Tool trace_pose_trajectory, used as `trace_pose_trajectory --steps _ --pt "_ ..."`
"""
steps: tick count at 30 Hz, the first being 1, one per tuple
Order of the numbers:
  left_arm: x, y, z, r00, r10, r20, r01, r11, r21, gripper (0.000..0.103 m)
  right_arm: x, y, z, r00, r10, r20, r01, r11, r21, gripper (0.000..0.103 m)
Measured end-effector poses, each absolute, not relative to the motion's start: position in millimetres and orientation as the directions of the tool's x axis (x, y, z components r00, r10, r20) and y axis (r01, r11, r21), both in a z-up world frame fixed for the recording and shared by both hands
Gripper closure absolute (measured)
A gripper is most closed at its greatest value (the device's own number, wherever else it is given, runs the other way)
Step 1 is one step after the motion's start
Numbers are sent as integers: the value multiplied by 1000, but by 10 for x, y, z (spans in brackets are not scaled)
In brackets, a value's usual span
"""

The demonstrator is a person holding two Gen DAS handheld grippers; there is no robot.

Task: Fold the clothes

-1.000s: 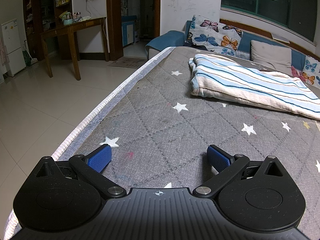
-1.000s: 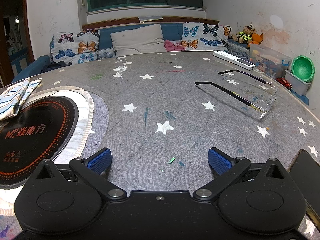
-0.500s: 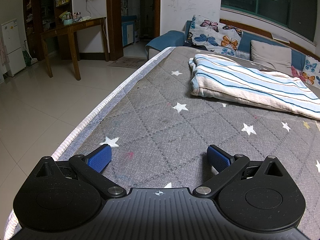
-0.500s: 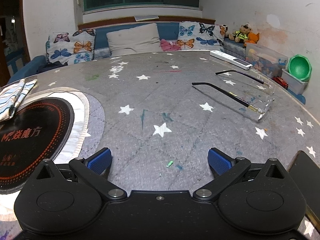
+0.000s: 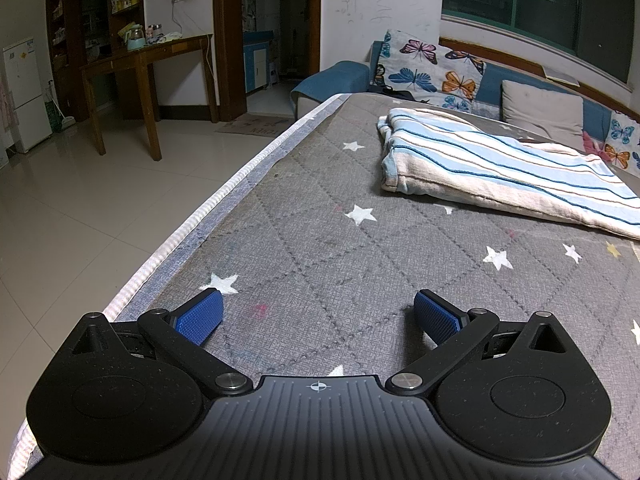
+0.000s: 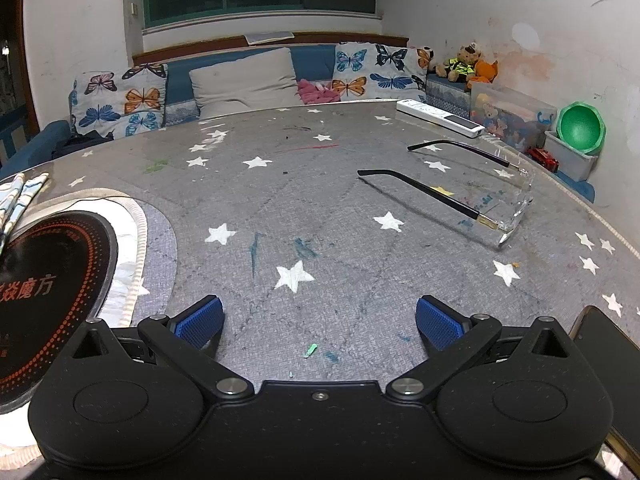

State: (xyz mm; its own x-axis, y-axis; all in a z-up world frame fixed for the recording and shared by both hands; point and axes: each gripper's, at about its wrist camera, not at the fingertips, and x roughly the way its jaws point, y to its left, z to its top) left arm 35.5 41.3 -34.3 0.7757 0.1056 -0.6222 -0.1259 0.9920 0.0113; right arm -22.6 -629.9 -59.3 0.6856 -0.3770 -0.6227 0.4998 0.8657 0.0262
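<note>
my left gripper (image 5: 316, 314) hadn't moved; my right gripper (image 6: 318, 318) had tipped up slightly, showing more of the glasses (image 6: 472, 188). both were wide open, empty. the striped cloth (image 5: 500, 168) lay folded well ahead, so folding looked done.

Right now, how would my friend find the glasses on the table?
Look at the grey star-patterned table cover, toward its right side near the white remote. The glasses lie there, arms unfolded: the only see-through thing, with thin black arms.
</note>
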Motion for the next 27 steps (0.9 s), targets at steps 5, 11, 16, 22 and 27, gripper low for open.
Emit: trace_pose_trajectory --steps 5,11,16,22,27 --pt "355 410 -343 776 106 -622 -126 992 11 1 -218 -6295 -595 687 -377 -621 500 866 27 0" --pt "355 411 -343 776 105 -622 -126 992 11 1 -225 -6295 -598 688 -377 -620 500 866 29 0" --pt "355 412 -343 776 105 -622 -126 992 11 1 -230 -6294 -593 689 -376 -620 500 866 31 0" --pt "355 412 -343 776 105 -622 -126 992 11 0 -233 -6295 -587 689 -375 -620 500 866 31 0" --pt "355 411 -343 776 105 -622 -126 992 11 1 -248 -6315 -584 689 -375 -620 500 866 32 0"
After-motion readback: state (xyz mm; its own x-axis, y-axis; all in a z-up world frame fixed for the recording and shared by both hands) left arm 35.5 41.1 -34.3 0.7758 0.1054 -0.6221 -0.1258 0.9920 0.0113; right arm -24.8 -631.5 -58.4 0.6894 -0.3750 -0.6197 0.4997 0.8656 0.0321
